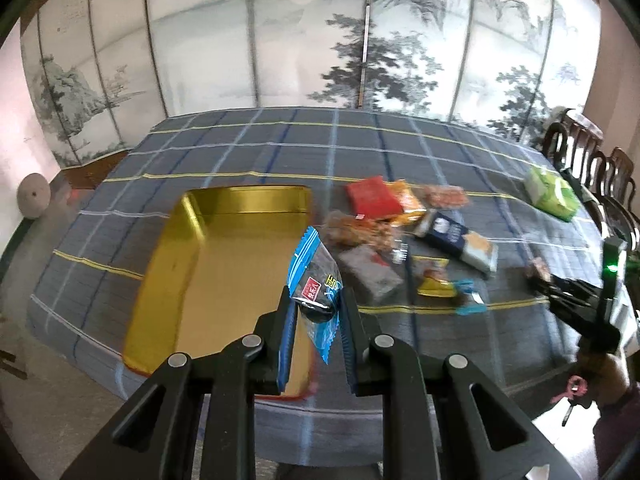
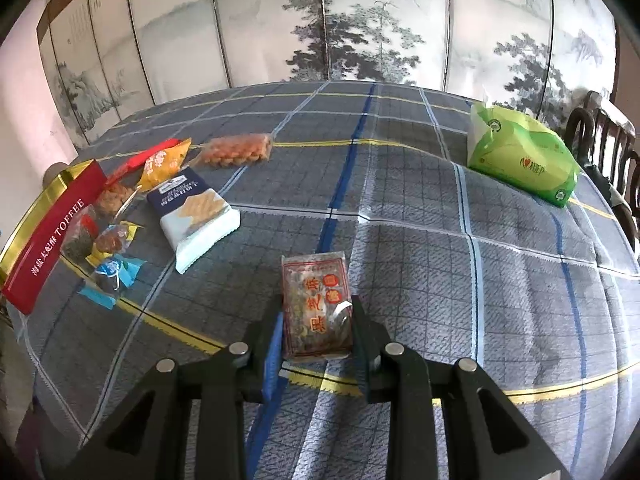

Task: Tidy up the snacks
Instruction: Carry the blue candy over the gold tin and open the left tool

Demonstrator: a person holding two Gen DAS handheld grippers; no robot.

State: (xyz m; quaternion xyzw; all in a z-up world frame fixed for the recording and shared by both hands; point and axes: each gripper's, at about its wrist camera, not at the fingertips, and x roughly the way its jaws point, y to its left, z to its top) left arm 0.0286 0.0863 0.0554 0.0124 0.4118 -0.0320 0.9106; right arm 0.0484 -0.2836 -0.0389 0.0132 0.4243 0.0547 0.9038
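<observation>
You're holding a blue packet (image 1: 316, 280) in the left gripper (image 1: 316, 308), jaws pinched narrow on its lower half, right over the near right corner of the gold tin (image 1: 224, 272). The tin looks empty. The packet's top is flopping free above the jaws; the grip looks thin, so it could be slipping out before you're clear of the tin's rim, or catching that rim and landing outside.

The right gripper (image 2: 318, 320) is clamping a clear-wrapped brown cake (image 2: 316, 304), jaws narrow on its near end, well right of the tin and over bare cloth (image 2: 440, 280). Only that end is gripped, so the far end could be sagging or twisting loose on the way over.

The pile right of the tin is waiting: red pack (image 1: 374, 196), orange pack (image 1: 408, 196), navy biscuit pack (image 1: 460, 240), small wrapped candies (image 1: 468, 296). Both grippers heading for the tin at once are risking a bump or sweeping the pile. The green tissue pack (image 1: 552, 192) is sitting far right of the tin; don't be grabbing it as a snack.
</observation>
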